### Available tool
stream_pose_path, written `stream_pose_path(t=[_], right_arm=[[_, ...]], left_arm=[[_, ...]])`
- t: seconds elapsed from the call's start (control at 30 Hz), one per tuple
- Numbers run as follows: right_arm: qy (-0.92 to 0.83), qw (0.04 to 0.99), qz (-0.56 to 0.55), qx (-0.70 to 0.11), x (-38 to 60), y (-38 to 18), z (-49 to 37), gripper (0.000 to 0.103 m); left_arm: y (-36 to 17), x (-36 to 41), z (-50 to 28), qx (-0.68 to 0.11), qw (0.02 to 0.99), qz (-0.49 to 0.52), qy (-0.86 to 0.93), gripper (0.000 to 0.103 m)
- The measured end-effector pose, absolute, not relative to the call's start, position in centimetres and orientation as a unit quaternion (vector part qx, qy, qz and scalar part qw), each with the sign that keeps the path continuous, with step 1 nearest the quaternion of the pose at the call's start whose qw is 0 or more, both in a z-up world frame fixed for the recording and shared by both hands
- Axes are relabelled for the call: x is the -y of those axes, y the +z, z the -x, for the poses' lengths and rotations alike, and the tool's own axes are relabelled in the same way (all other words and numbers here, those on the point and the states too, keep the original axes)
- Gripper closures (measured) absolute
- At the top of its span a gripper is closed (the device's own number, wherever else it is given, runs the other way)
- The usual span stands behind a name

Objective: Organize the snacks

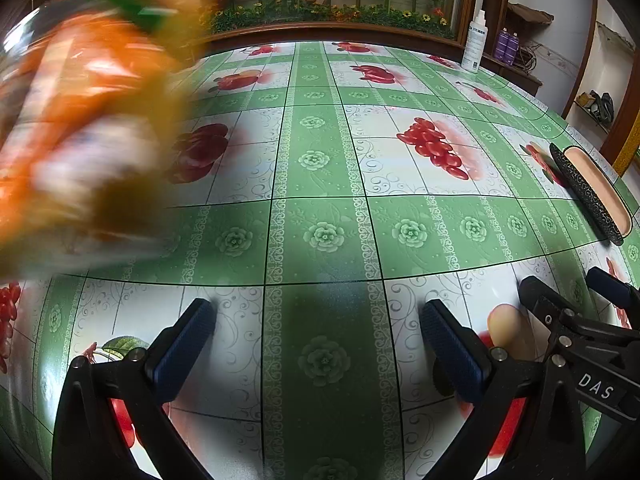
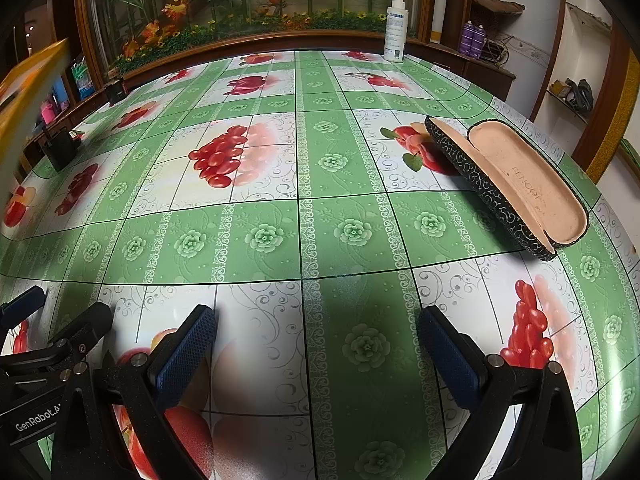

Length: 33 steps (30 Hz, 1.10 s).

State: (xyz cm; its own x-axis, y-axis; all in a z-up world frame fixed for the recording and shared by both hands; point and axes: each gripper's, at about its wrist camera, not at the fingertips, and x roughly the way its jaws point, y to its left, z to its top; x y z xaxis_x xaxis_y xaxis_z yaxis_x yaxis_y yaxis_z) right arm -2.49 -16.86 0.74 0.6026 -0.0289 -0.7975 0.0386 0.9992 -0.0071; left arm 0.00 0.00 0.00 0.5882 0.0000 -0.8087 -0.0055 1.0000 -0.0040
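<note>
The right gripper (image 1: 592, 292), seen at the edge of the left wrist view, carries a small black tag with the white letters "DAS". The left gripper (image 2: 60, 312), seen at the edge of the right wrist view, bears white lettering that reads "GenRobot.A", cut off after that. The pink lining of the open glasses case (image 2: 516, 184) is stamped with a faint word that looks like "FENCOO", and the print on the white spray bottle (image 2: 395, 28) is too small to read.

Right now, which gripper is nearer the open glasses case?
Right. The case lies just ahead-right of the right gripper; the left gripper sits farther off, with the right gripper between.
</note>
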Motion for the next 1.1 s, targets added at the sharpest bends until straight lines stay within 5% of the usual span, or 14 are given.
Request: stream_pose_path(t=[1.1], right_arm=[[-0.019,0.895,-0.006,-0.446,17.0,0.7,2.4,0.001]], left_arm=[[0.5,-1.7,1.8,-0.454,0.891,0.008,0.011,0.000]])
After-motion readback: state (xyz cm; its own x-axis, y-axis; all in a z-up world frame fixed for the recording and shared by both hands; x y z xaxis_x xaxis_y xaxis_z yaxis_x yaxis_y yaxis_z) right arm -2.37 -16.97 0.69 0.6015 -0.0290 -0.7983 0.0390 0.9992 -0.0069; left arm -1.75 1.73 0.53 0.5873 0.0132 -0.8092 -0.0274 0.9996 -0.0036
